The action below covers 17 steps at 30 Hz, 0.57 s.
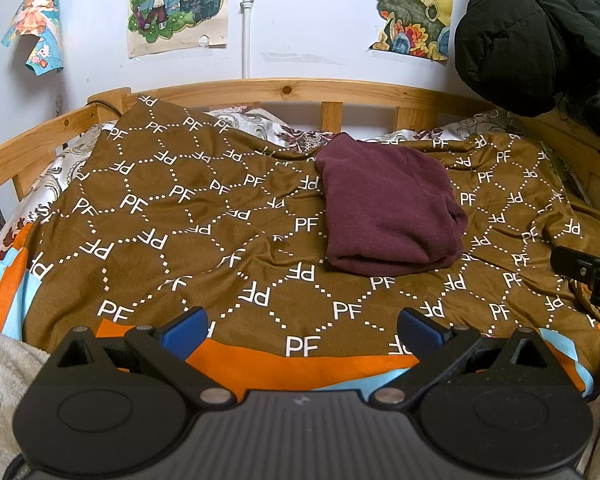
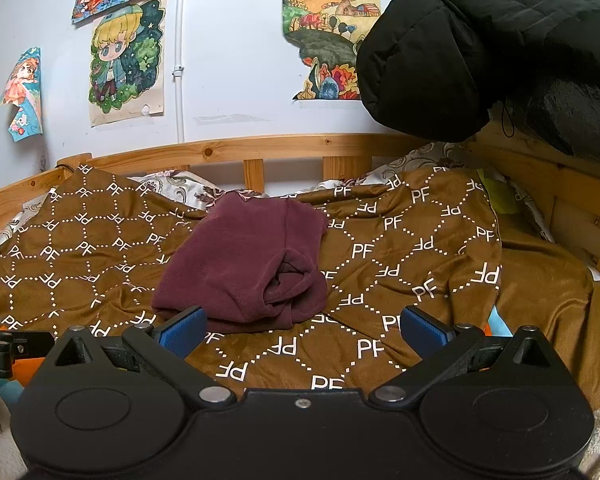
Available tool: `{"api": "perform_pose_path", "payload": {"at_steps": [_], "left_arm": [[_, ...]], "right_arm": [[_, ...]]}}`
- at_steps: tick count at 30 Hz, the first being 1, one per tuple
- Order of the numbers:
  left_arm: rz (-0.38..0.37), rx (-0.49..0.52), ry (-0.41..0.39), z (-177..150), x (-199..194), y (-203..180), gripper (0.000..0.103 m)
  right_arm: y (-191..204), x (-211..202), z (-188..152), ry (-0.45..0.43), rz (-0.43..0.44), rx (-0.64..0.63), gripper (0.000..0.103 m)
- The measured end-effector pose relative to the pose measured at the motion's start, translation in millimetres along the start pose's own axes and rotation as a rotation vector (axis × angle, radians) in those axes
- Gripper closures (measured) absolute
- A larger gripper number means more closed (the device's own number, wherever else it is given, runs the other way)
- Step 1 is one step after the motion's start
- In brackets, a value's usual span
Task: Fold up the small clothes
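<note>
One dark red top (image 1: 388,208) lies on the bed, on a brown blanket (image 1: 180,240) w/ white "PF" letters. It sits ahead of the left claw (image 1: 302,330) and a bit to its right side. From the right claw (image 2: 304,330) it is just ahead and a bit to the left, very near the left blue pad (image 2: 184,330).

Both claws are wide apart and hold nothing. Neither one touches the top.

The top looks mostly folded into a thick bundle. One end is bunched and rolled, the end nearest the right claw (image 2: 296,284), so it is prob. not neat yet.

It looks soft and floppy, like fleece, and light. It won't break or slip much, but it will sag and come undone if you lift it by one spot. Best to pinch the thick folded edge closest to the claws, one claw at each corner, so all the layers get caught together. Don't grab the blanket too, it's soft and right under.
</note>
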<state>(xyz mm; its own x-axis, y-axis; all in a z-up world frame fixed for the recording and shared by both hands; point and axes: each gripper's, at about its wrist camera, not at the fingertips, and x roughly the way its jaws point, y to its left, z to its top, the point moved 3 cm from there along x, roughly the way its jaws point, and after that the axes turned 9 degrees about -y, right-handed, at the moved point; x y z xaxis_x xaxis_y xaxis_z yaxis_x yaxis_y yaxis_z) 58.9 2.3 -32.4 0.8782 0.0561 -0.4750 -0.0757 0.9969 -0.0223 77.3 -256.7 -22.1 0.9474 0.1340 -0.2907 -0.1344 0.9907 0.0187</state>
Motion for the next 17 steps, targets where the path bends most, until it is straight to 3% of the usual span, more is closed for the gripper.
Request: {"api": "perform_pose_path", "payload": {"at_steps": [17], "left_arm": [[0.001,0.011,0.018,-1.0,2.2,1.9,0.0]], "right_arm": [[0.8,-0.3,-3.1,0.007,-0.003,0.002,0.001]]}}
